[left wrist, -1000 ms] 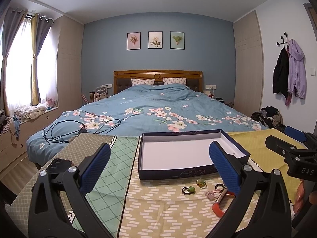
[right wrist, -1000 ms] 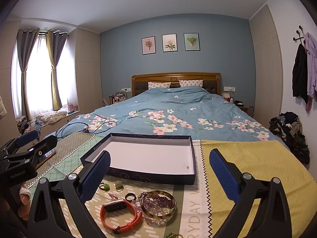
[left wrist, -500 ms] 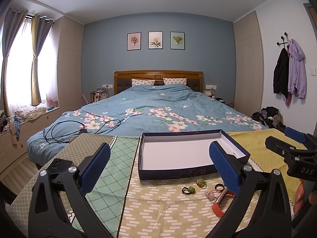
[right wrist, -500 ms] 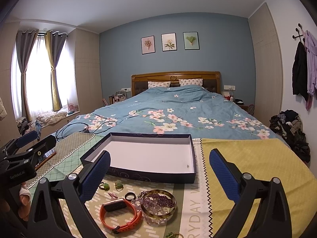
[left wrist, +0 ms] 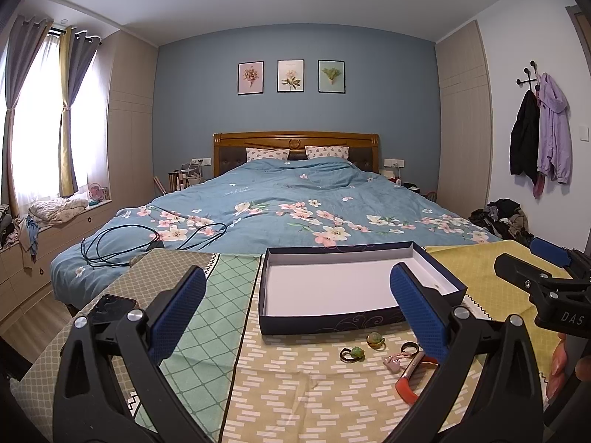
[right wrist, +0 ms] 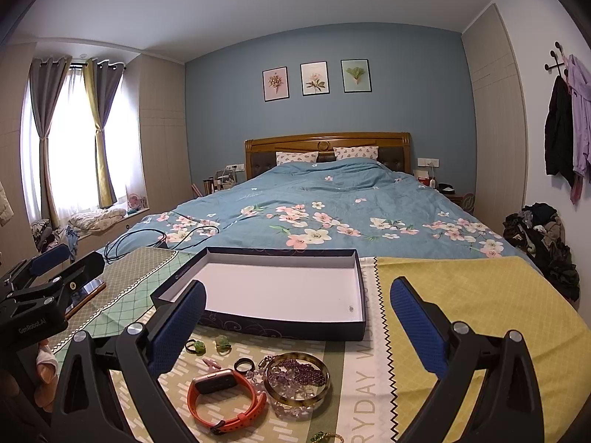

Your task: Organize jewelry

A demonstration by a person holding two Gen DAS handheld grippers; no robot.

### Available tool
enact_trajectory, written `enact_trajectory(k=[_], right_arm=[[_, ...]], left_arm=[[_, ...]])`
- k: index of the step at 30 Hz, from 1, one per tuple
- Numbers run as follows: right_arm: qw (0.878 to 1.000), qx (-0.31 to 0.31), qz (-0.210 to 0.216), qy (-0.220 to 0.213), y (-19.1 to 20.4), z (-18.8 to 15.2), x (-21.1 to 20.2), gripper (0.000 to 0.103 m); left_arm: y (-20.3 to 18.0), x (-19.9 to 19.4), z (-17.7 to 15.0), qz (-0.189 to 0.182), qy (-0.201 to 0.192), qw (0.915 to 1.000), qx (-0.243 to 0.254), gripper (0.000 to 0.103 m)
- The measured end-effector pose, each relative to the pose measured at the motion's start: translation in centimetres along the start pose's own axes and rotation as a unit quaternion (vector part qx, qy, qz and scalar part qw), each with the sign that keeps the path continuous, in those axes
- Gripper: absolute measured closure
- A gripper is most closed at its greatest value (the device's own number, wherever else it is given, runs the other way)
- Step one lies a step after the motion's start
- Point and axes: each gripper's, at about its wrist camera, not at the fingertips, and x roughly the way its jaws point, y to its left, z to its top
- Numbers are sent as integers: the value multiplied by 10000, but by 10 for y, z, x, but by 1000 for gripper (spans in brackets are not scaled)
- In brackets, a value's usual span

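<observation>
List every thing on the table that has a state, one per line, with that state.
Box: open, no lid on, nothing inside.
Orange watch: lying on the cloth, strap fastened in a loop.
Bangle: flat on the cloth, beads inside and around it.
Black ring: loose on the cloth.
Two green rings: loose in front of the box.
Left tool: open, holding nothing.
Right tool: open, holding nothing.

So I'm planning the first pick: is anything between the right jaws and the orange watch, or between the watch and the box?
Nothing visible blocks the right gripper from the orange watch. Toward the box, only its low near wall needs clearing.
</observation>
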Motion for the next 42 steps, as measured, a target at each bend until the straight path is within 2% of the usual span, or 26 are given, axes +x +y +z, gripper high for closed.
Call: enact_trajectory(k=[42], right_arm=[[10000,84,33,37,-4,2,2,7]], left_arm=[[0,-5,4,10,-31,10000,25,5]])
